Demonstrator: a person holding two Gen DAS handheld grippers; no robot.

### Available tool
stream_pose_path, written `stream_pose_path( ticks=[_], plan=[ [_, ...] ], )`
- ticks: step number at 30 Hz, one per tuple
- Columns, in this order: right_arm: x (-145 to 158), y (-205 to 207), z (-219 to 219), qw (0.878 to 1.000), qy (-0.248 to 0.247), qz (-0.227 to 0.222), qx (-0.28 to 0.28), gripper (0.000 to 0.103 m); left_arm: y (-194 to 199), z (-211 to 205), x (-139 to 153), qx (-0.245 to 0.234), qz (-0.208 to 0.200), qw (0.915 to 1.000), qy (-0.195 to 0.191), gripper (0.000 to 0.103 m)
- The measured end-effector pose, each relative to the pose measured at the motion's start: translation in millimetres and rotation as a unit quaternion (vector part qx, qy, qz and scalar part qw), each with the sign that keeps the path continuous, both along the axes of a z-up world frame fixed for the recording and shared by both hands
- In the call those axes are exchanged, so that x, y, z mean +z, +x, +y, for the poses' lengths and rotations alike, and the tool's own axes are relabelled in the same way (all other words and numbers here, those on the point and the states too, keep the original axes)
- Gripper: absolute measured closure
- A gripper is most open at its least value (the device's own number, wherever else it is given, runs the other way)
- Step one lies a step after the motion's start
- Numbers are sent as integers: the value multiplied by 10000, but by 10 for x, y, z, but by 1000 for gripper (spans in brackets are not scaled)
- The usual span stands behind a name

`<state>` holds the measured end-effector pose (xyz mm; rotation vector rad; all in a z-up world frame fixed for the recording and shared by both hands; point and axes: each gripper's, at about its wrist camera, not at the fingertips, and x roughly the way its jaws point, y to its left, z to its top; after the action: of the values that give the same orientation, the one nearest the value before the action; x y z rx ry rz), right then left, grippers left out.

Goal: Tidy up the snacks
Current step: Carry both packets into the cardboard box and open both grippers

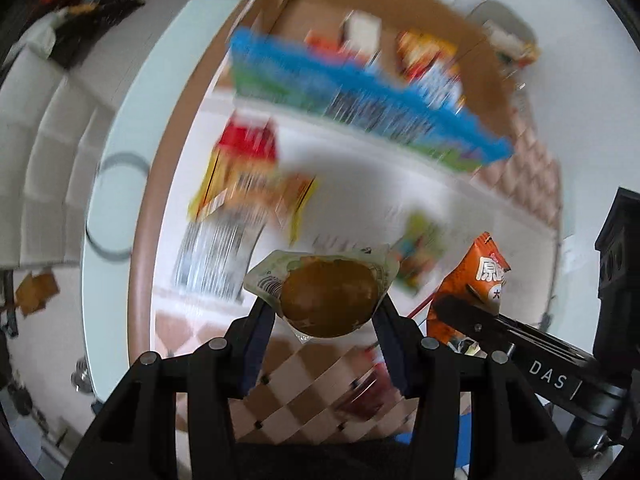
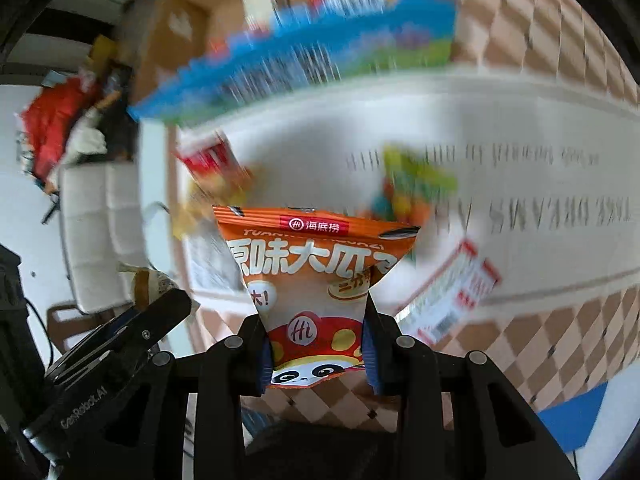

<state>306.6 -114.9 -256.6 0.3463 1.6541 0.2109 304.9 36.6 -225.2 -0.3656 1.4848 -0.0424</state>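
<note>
Left claw (image 1: 326, 314) is clamped on a small sealed cup of brown paste (image 1: 330, 300), pads pressing its 2 sides, foil lid facing the camera; cup is lifted clear of the worktop (image 1: 360, 184); right claw (image 2: 318, 354) is closed on an orange seed packet (image 2: 312, 276), pinched at its lower half, packet upright and off the worktop too; both held items sharp, background smeared, so both hands are judged to be mid-carry. Cardboard box (image 1: 484, 60) sits at the far edge of the checked cloth (image 1: 304, 392), already holding several snacks, exact kinds too blurred to tell; a long blue package (image 1: 360, 96) lies just in front of the box; a yellow-red bag (image 1: 248, 176) and a small green-orange packet (image 1: 424, 248) lie loose on the white centre of the worktop. Step in hand, as judged: carry both items to the box. To do it well: keep both grips firm, cup is rounded and could slip or tilt; pass above the blue package, not through it; bring 1 claw over the box at a time so the 2 do not knock together, since they are close side by side; lower into a free gap before releasing, do not drop from height.
</note>
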Motion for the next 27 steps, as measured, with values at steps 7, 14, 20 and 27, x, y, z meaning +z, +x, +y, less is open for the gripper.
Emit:
stream_pose_path(
  ticks=[7,14,20,27],
  plan=[
    [737,823,-246,9959,-129,-890,-19,65,839,-48,468,-255,-713,9969,226,56],
    [603,1747,-362,9920,-717,-1035,-115,65,1864,38,348,-479,-663,9950,580,56],
    [67,2267,-361,9903,-1154,-745,-195,65,2599,116,-146,-651,-154,9940,867,56],
    [-482,2475,-350,9901,-1332,-393,-185,65,3018,181,-753,-799,458,9899,1078,55]
  ],
)
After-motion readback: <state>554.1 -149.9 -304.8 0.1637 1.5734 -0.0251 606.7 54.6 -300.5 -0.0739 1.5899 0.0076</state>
